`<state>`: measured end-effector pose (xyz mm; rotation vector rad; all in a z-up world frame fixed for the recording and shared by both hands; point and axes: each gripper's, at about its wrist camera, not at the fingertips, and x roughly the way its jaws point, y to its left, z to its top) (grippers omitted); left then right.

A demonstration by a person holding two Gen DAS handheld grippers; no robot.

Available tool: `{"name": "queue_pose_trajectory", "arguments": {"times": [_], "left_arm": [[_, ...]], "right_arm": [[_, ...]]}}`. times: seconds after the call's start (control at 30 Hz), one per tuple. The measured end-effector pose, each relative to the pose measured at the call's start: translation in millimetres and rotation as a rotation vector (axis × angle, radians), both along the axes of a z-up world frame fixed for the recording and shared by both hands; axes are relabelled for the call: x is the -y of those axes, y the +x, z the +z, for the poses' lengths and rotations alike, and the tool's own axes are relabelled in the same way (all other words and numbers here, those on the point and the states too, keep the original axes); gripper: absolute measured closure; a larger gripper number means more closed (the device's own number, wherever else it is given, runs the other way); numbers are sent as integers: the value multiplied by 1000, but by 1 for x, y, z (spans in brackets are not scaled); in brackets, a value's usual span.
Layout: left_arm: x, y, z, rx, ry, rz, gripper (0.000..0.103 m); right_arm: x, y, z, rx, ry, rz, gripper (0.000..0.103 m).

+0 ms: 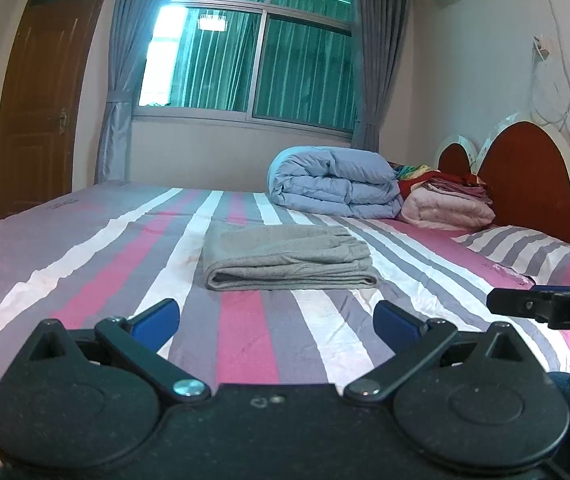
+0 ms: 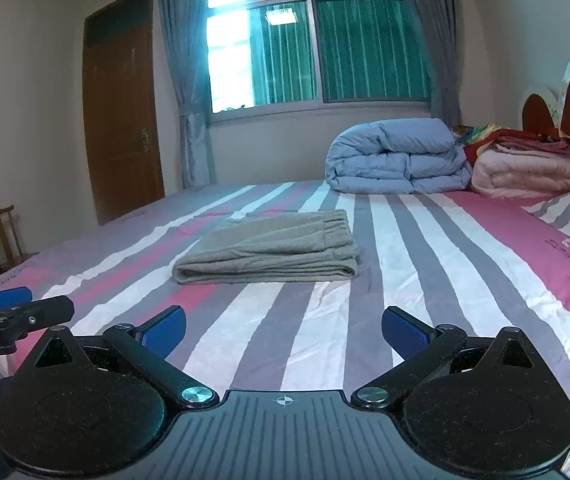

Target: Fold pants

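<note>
Your left gripper (image 1: pixel 277 316) hangs over the near part of the bed with its blue-padded fingers (image 1: pixel 156 317) spread wide and nothing between them; your right gripper (image 2: pixel 283 330) matches it, pads (image 2: pixel 404 330) apart and empty. The grey knit pants (image 1: pixel 285 258) lie folded into a flat rectangular stack on the pink, grey and white striped bedsheet (image 1: pixel 245 332), ahead of both grippers and apart from them — thick folded edge toward you, gathered waistband on the far right side. Behind the pants, well apart: a rolled pale-blue quilt (image 1: pixel 335 182), and just beside it on the right a stack of pink and red folded blankets (image 1: pixel 449 202) against the scalloped red-and-white headboard (image 1: pixel 525 168). A striped pillow (image 1: pixel 525 250) sits to the right of the pants, near the headboard. Bare sheet runs between your fingers and the pants, and on to the left as far as the bed's edge. Past the bed stand a brown wooden door (image 2: pixel 123 120), a window with grey curtains (image 2: pixel 317 48) and, seen from the right wrist, a small wooden stool (image 2: pixel 3 232) at far left. The right gripper's body shows at the right edge of the left wrist view.
</note>
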<state>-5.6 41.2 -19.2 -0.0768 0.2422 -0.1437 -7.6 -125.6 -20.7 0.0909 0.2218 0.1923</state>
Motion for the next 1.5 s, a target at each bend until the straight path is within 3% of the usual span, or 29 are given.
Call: {"name": "queue_pose_trajectory", "arguments": {"times": [1.5], "left_arm": [[5, -4, 2, 3, 5, -8, 6]], "right_arm": [[3, -4, 1, -5, -1, -4, 0]]}}
